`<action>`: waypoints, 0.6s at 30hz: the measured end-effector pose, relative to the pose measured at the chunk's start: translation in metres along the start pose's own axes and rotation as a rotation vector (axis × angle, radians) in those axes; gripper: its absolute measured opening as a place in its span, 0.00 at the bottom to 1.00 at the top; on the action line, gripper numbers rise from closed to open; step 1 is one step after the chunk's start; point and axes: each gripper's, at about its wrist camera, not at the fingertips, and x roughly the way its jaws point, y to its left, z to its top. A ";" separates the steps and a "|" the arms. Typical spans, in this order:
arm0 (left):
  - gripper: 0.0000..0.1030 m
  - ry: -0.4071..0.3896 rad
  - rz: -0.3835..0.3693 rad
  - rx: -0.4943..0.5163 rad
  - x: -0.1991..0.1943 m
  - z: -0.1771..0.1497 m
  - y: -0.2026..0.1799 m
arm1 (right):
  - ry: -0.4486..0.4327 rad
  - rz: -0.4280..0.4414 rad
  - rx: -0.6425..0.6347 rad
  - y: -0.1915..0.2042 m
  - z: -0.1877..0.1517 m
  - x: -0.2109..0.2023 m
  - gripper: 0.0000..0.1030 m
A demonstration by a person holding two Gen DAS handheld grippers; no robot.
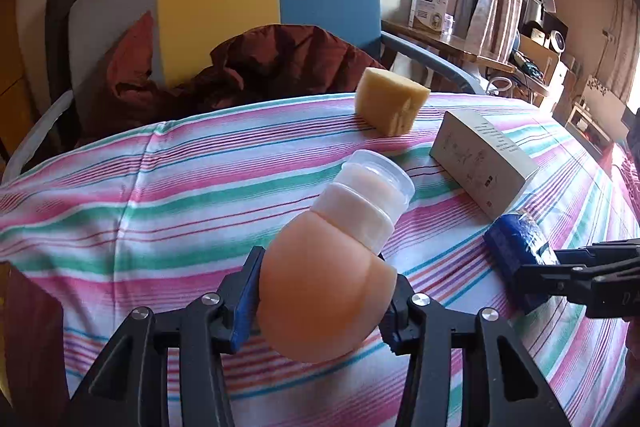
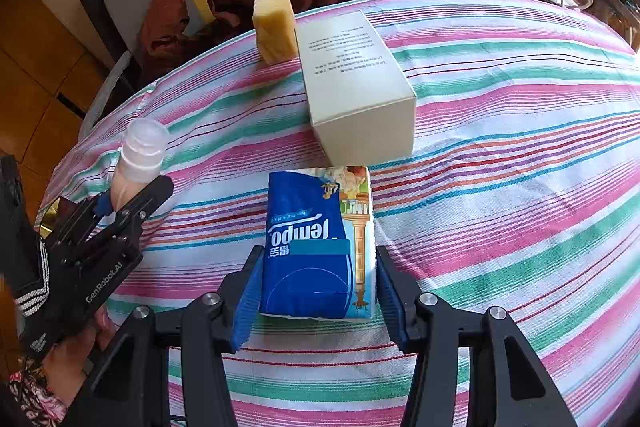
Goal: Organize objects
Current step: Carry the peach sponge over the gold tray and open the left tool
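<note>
On the striped tablecloth (image 2: pixel 500 99), a partial row is seen: a yellow sponge (image 2: pixel 275 27) at the far edge, a cream carton (image 2: pixel 356 87) just beside it, and a blue Tempo tissue pack (image 2: pixel 318 247) at the carton's near end. The tissue pack is clamped by the right gripper (image 2: pixel 318 297). A peach bottle with a clear cap (image 1: pixel 332 267) is clamped in the left gripper (image 1: pixel 324 303), tilted and apparently lifted off the cloth; its placing is judged to remain.
</note>
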 end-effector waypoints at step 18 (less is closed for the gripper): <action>0.48 -0.072 0.037 0.016 -0.072 -0.063 0.009 | 0.012 0.136 -0.125 0.055 -0.032 0.001 0.51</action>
